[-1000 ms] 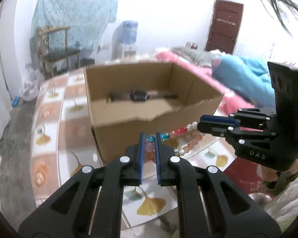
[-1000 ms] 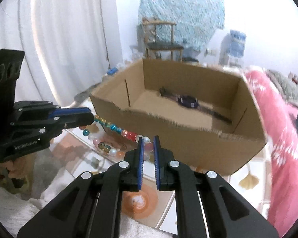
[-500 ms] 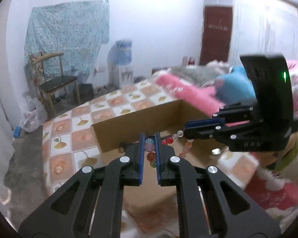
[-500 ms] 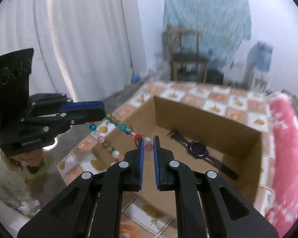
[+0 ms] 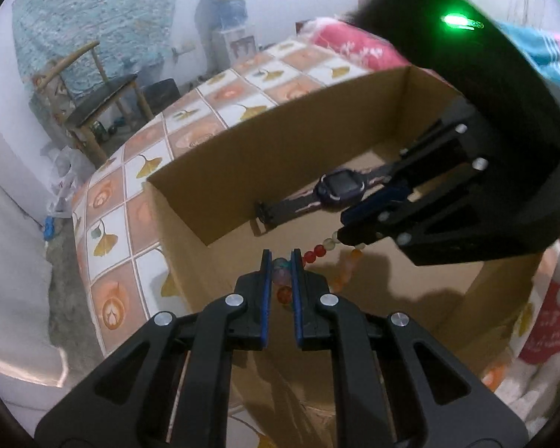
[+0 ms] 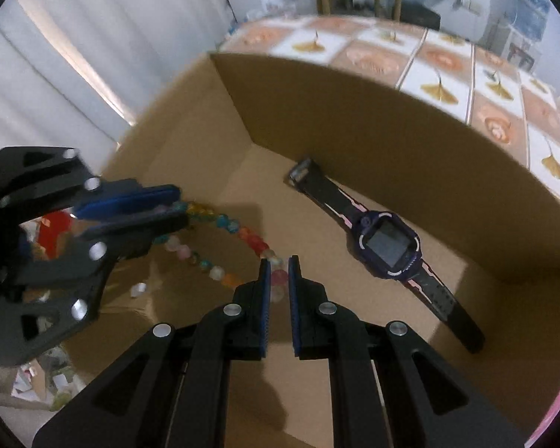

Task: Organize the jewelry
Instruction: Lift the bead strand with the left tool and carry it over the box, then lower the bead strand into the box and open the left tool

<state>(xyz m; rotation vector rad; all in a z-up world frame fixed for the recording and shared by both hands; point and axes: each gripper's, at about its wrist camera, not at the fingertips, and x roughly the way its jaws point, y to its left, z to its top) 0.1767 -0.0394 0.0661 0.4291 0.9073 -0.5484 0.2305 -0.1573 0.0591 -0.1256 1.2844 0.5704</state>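
Note:
A string of coloured glass beads (image 6: 224, 224) hangs stretched between both grippers over the inside of an open cardboard box (image 6: 392, 119). My left gripper (image 5: 280, 261) is shut on one end of the beads (image 5: 317, 252); it also shows at the left of the right wrist view (image 6: 177, 205). My right gripper (image 6: 279, 267) is shut on the other end and appears in the left wrist view (image 5: 341, 231). A dark purple smartwatch (image 6: 386, 240) lies flat on the box floor near the far wall, also seen in the left wrist view (image 5: 339, 186).
The box stands on a cloth (image 5: 108, 201) printed with orange and white leaf squares. A wooden chair (image 5: 93, 100) and a water dispenser (image 5: 224, 11) stand at the back. Pink bedding (image 5: 354, 44) lies to the right, a white curtain (image 6: 93, 56) to the left.
Both grippers carried the bead string from in front of the box to above its inside and tilted downward. The box and watch now look much closer.

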